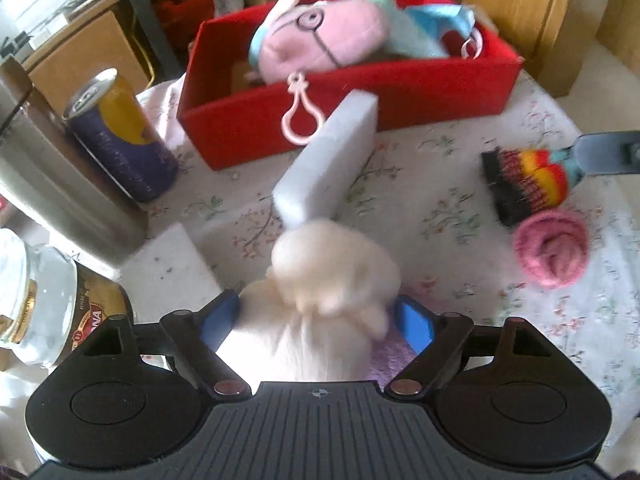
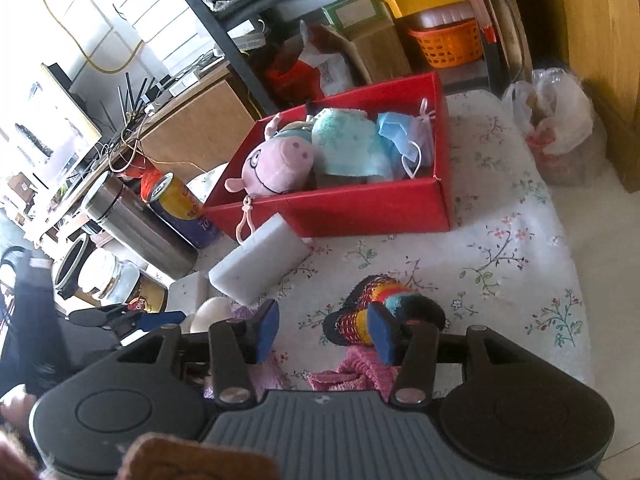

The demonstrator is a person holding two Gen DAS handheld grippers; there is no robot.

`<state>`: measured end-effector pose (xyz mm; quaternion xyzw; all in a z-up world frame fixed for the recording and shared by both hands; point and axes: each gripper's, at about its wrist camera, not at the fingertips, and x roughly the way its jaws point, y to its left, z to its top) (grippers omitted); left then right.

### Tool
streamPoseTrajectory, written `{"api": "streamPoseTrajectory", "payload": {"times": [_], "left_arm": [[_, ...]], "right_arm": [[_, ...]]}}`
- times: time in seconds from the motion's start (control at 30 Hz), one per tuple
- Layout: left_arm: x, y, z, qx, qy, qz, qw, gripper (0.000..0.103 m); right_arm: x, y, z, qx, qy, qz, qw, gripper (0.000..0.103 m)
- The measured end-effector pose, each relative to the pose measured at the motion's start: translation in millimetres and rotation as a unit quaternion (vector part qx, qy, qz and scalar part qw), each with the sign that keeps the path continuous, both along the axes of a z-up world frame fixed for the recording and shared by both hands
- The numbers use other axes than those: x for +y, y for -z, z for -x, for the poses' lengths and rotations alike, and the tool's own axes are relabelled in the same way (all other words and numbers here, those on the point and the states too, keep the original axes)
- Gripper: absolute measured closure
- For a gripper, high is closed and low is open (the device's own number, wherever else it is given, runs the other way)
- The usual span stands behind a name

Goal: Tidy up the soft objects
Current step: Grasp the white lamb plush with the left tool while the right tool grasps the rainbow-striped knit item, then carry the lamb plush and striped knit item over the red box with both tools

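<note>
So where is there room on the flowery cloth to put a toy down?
Bare flowery cloth lies right of the striped knit toy, below the red box. It is crowded on the left: white sponge block, can, steel flask, jar.

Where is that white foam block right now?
In both wrist views the white foam block stands tilted on the flowered tablecloth, just in front of the red box, below the pink pig plush.

The left gripper (image 1: 318, 320) is pitched steeply downward, its blue-padded fingers (image 1: 414, 326) spread wide. The right gripper (image 2: 324, 332) is angled down less steeply, its fingers (image 2: 267, 330) held apart with nothing pressed between them.
</note>
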<state>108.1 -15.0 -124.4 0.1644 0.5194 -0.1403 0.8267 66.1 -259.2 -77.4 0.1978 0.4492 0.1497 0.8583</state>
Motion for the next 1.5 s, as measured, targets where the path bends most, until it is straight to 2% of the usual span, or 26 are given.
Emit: {"api": "streamPoseTrajectory", "payload": {"times": [0.07, 0.17, 0.2, 0.3, 0.43, 0.57, 0.67, 0.7, 0.8, 0.83, 1.03, 1.2, 1.27, 1.37, 1.43, 1.5], "left_arm": [[0.7, 2.2, -1.8, -0.003, -0.006, -0.002, 1.0000, 0.025], [0.0, 3.4, -2.6, -0.012, -0.023, -0.028, 0.9993, 0.039], [2.8, -0.3, -2.4, -0.013, -0.035, -0.021, 0.9991, 0.042], [19.0, -20.9, 0.5, -0.005, -0.075, 0.056, 0.9956, 0.046], [38.1, -55.7, 10.8, -0.023, -0.119, 0.151, 0.9812, 0.046], [54.8, -81.0, 20.2, -0.024, -0.150, 0.251, 0.9560, 0.046], [56.2, -83.2, 19.4, -0.006, -0.156, 0.298, 0.9417, 0.046], [54.4, -82.9, 19.0, -0.001, -0.156, 0.306, 0.9393, 0.046], [54.8, -83.2, 16.3, 0.008, -0.152, 0.323, 0.9341, 0.045], [56.2, -81.9, 15.7, 0.009, -0.153, 0.326, 0.9330, 0.045], [65.0, -79.8, 15.7, 0.020, -0.160, 0.333, 0.9288, 0.045], [71.9, -80.7, 15.6, 0.021, -0.175, 0.344, 0.9223, 0.044], [72.5, -80.4, 15.5, 0.021, -0.178, 0.342, 0.9225, 0.044], [74.3, -80.7, 15.4, 0.019, -0.185, 0.336, 0.9233, 0.044], [79.7, -83.1, 14.7, 0.013, -0.192, 0.341, 0.9204, 0.044], [86.1, -86.8, 14.1, 0.006, -0.198, 0.350, 0.9156, 0.043]], "right_arm": [[-1.3, 0.0, -0.7, -0.001, 0.000, 0.001, 1.000, 0.083], [-3.7, -0.2, -2.0, 0.000, 0.004, 0.001, 1.000, 0.083], [-4.7, -0.1, -2.3, 0.001, 0.004, 0.004, 1.000, 0.083], [-8.9, -1.2, -2.9, -0.002, 0.008, 0.012, 1.000, 0.083], [-19.2, -0.5, -5.6, 0.002, 0.024, 0.019, 1.000, 0.083], [-24.3, 7.9, -11.0, 0.019, 0.036, 0.031, 0.999, 0.083], [-15.8, 18.0, -17.8, 0.035, 0.028, 0.052, 0.998, 0.082], [-11.6, 21.8, -22.0, 0.039, 0.023, 0.058, 0.997, 0.080], [-1.5, 30.1, -31.0, 0.050, 0.019, 0.083, 0.995, 0.064], [1.6, 33.3, -33.4, 0.055, 0.017, 0.090, 0.994, 0.061], [14.8, 56.1, -43.2, 0.077, 0.000, 0.125, 0.989, 0.061], [14.2, 60.0, -44.1, 0.078, -0.001, 0.129, 0.989, 0.061], [14.9, 59.4, -42.7, 0.078, -0.004, 0.127, 0.989, 0.064], [15.0, 61.1, -42.0, 0.081, -0.010, 0.123, 0.989, 0.078], [13.2, 60.1, -41.6, 0.082, -0.012, 0.118, 0.990, 0.088], [10.2, 56.9, -41.1, 0.080, -0.010, 0.108, 0.991, 0.094]]}}
